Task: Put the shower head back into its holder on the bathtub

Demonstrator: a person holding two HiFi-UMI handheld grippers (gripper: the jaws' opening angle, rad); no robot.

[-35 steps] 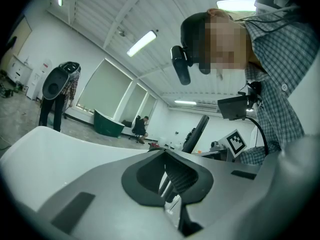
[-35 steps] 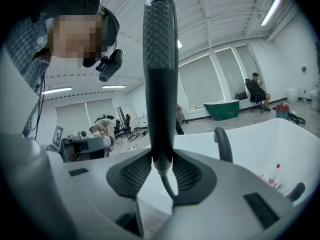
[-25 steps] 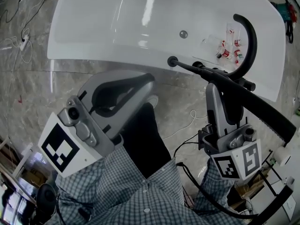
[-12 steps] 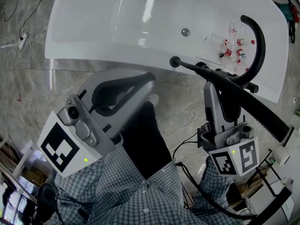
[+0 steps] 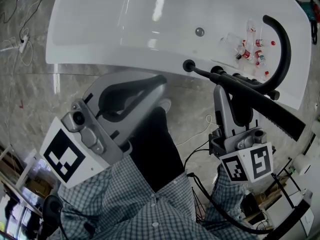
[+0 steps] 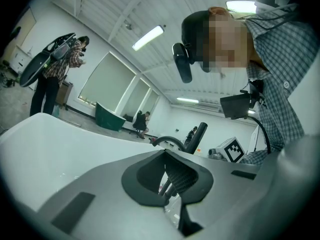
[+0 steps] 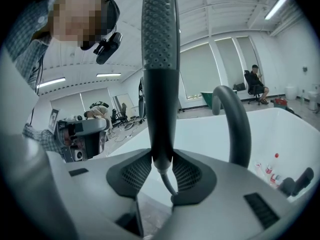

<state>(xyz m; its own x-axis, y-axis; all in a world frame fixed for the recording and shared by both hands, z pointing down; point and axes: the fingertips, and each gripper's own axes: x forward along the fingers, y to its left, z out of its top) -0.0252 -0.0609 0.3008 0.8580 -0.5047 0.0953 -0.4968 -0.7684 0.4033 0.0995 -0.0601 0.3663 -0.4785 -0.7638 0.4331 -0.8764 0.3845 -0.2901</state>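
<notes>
- Black shower head [image 5: 272, 113] is clamped by its narrow handle in the jaws of the right gripper [image 5: 232, 88]. In the right gripper view the two ribbed pads press on either side of the handle, and the perforated spray face [image 7: 160, 39] stands up above them.
- A thin hose [image 7: 169, 180] leaves the bottom of the handle and runs down between the pads.
- In the head view the shower head lies slantwise over the near rim of the white bathtub [image 5: 100, 29]. Its wide end is out past the rim toward the floor and its thin end is toward the tub.
- It crosses just in front of the foot of the black curved faucet spout [image 5: 285, 44], which rises from the rim at the right. Whether the two touch cannot be told, nor which fitting on the rim is the holder.
- The left gripper [image 5: 161, 84] is held low in front of the person, outside the tub and well apart from the shower head. Its jaws are drawn together at the tips with nothing between them.
- Small bottles with red caps [image 5: 250, 49] lie on the tub's bottom near the spout, and a round metal fitting [image 5: 199, 32] sits on the tub wall to their left.
- The tub stands on a marbled stone floor [image 5: 30, 99]. The person's checked shirt [image 5: 140, 204] fills the bottom of the head view.
</notes>
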